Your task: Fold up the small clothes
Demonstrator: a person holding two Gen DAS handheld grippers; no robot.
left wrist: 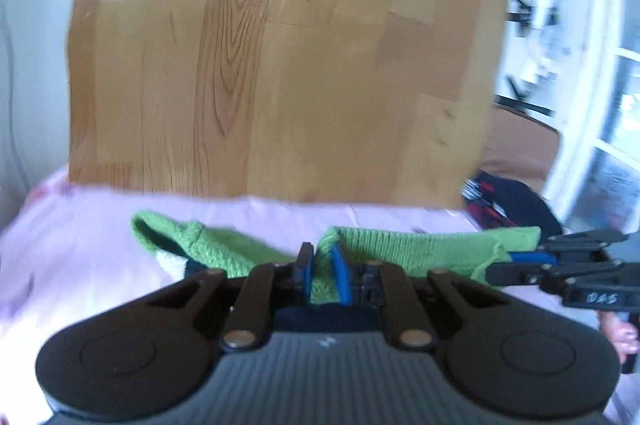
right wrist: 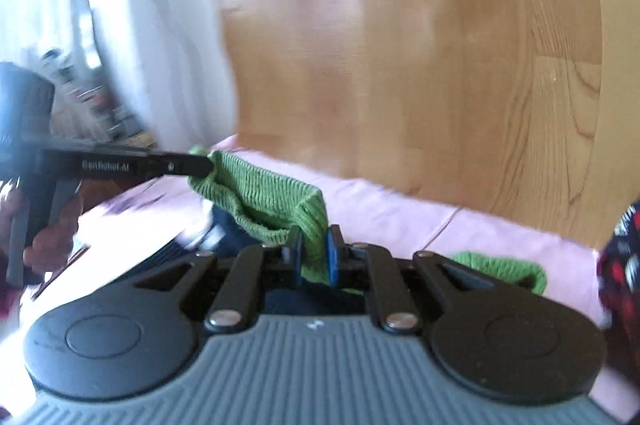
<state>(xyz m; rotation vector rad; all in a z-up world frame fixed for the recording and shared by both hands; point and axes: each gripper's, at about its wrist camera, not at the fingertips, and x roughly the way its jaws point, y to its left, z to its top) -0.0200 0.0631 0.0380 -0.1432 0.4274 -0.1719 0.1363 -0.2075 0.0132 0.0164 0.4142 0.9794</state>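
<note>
A green ribbed knit garment (left wrist: 420, 251) hangs stretched between both tongs above a pink sheet (left wrist: 80, 249). The left gripper (left wrist: 322, 279) and right gripper (right wrist: 314, 257) each pinch its edge. One arm reads "GenRobot.AI", seemingly; another "DAS".

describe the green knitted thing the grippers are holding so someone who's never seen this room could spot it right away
Start at the pale pink sheet spread in front of the wooden floor. Above it, the left gripper and the right gripper each pinch the green knitted garment, which stretches between them. Its bright green ribbed knit sets it apart from the dark red-and-white patterned cloth off to the side.
</note>
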